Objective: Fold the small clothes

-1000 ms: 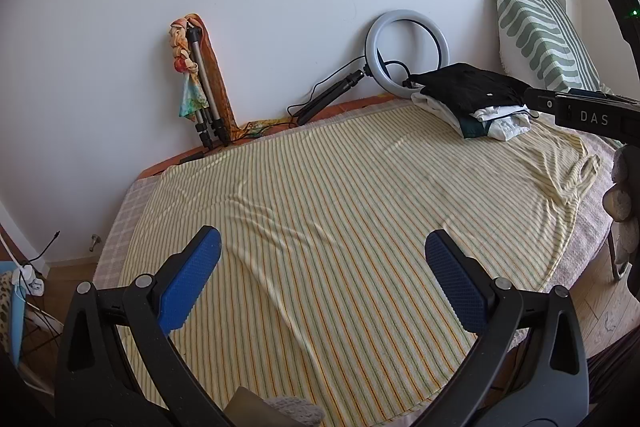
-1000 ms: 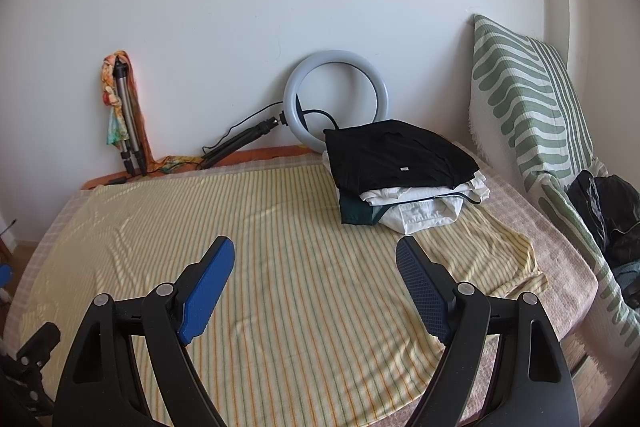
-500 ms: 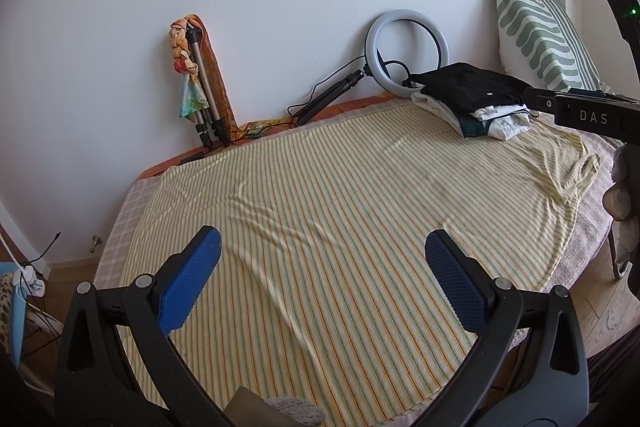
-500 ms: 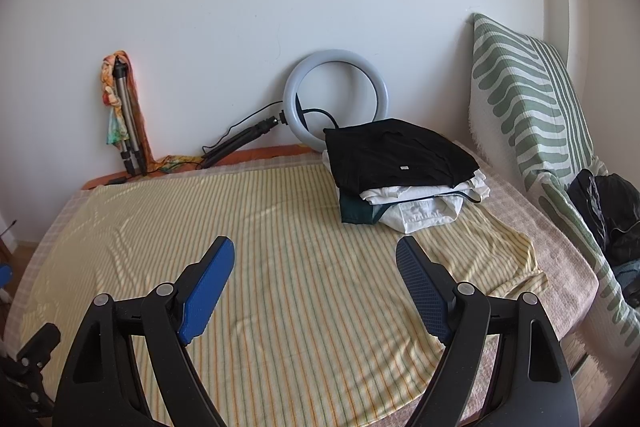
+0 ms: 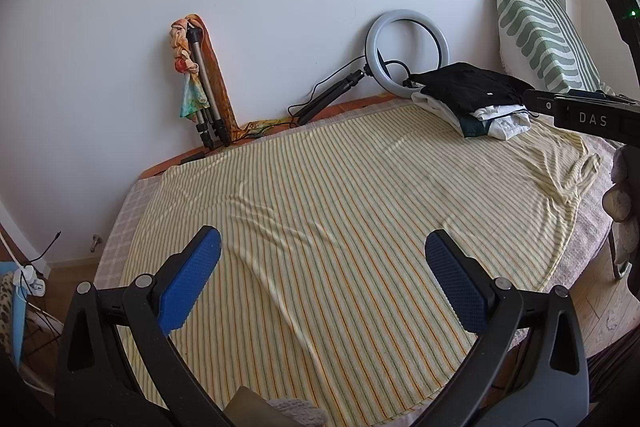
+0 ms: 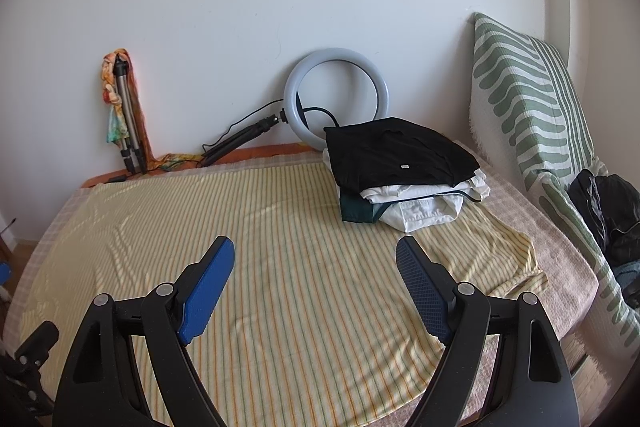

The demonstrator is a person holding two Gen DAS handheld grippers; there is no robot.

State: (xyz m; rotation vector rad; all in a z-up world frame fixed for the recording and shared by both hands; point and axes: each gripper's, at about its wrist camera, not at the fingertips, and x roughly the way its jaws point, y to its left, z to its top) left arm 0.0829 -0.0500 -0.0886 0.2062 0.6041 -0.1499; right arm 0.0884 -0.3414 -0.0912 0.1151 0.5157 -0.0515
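A stack of folded clothes (image 6: 404,175) with a black garment on top lies at the far right of the bed, also in the left wrist view as the stack (image 5: 472,99). A yellow striped sheet (image 6: 260,247) (image 5: 340,227) covers the bed. My left gripper (image 5: 322,259) hovers open over the sheet's near part, nothing between its blue pads. My right gripper (image 6: 316,267) is open too, empty, over the sheet short of the stack. Part of the right gripper's body (image 5: 592,117) shows at the right edge of the left wrist view.
A ring light (image 6: 336,95) on a small stand leans on the wall behind the stack. A tripod with a colourful scarf (image 6: 124,119) stands at the back left. A green patterned cushion (image 6: 528,99) and dark bags (image 6: 608,207) line the right side.
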